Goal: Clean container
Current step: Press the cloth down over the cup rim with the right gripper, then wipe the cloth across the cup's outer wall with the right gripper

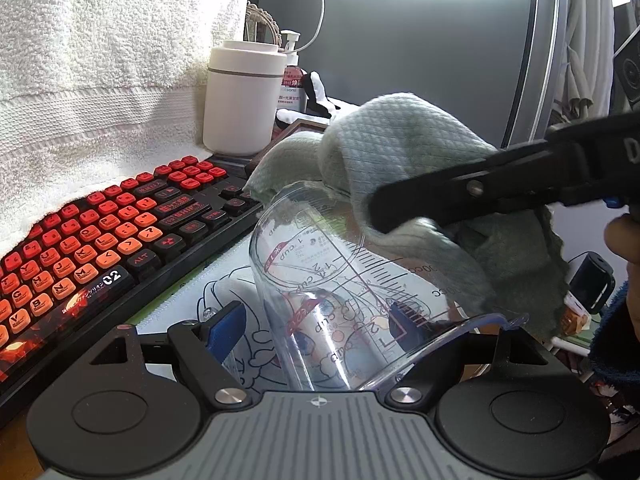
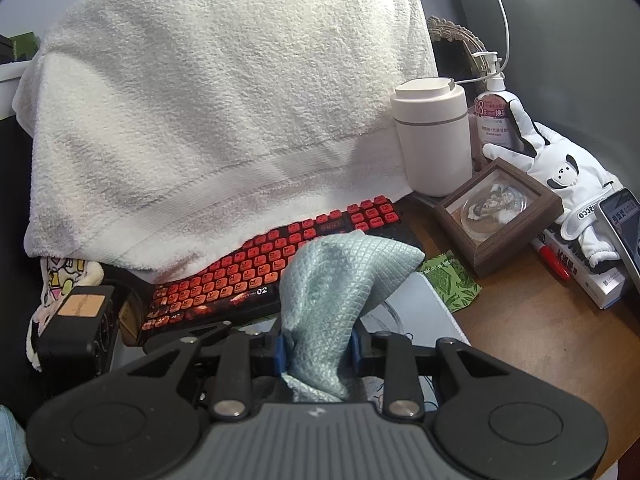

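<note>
Container: clear plastic measuring cup [image 1: 344, 304] with red and black printed scales, tipped on its side between the fingers of the left claw [image 1: 316, 320], mouth rim toward the camera, base toward the cloth; raised above the printed mat [image 1: 208, 292] on the tabletop [image 2: 540, 320].
Left claw: jaws spread wide; blue pad visible on the near-left finger with a gap to the cup wall; contact on the far side hidden by the cup; firm grip cannot be confirmed.
Right claw [image 2: 318, 350]: nearly closed, pinching a grey-green waffle-weave cloth [image 2: 336, 280] between its blue pads.
Cloth position: bunched and draped against the upturned base and outer wall of the cup, as seen from the left wrist; not inside the cup.
Surroundings: red-keyed keyboard [image 1: 100, 240], white towel [image 2: 220, 100] draped behind it, white canister [image 1: 240, 96], pump bottle [image 2: 494, 116], framed picture [image 2: 496, 216].
Progress, judged: wiping under way at the outside of the base; interior apparently not yet wiped.
Remaining, judged: cloth through the inside, rim and spout, then cup set back upright.
Residue: none discernible through the clear wall; cleanliness cannot be told.
</note>
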`<state>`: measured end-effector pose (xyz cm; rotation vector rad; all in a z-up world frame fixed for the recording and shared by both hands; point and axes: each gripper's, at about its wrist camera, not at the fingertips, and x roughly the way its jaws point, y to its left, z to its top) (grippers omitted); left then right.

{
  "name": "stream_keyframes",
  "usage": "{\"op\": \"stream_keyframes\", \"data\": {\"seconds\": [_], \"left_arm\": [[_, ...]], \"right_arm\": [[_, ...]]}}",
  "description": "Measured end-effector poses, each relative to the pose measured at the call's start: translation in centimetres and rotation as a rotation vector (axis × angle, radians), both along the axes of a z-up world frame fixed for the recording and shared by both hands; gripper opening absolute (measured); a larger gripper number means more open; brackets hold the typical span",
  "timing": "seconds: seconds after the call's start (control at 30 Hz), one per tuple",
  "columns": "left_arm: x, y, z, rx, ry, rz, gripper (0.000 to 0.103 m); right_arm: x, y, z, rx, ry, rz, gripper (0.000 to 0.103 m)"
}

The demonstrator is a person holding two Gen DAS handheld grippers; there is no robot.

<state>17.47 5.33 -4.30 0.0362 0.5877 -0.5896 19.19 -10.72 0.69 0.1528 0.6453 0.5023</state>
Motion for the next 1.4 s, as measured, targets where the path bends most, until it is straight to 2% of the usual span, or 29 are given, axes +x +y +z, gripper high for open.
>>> {"op": "stream_keyframes", "data": {"seconds": [0.2,0.57,1.03,1.4], "left_arm": [[0.0,0.1,0.1,0.000,0.001,0.000,0.079],[0.0,0.1,0.1,0.000,0.001,0.000,0.079],[0.0,0.1,0.1,0.001,0.001,0.000,0.079],[0.1,0.2,0.1,0.000,0.001,-0.001,0.079]], "right_arm": [[-1.0,-0.2,0.1,-0.023,-0.022,0.036,0.027],[2.1,0.1,0.4,-0.045,-0.020,0.027,0.027],[-1.6,0.2,0.4,-0.047,-0.031,0.114,0.027],[2.1,0.1,0.3,-0.070,-0.032,0.053,0.027]]}}
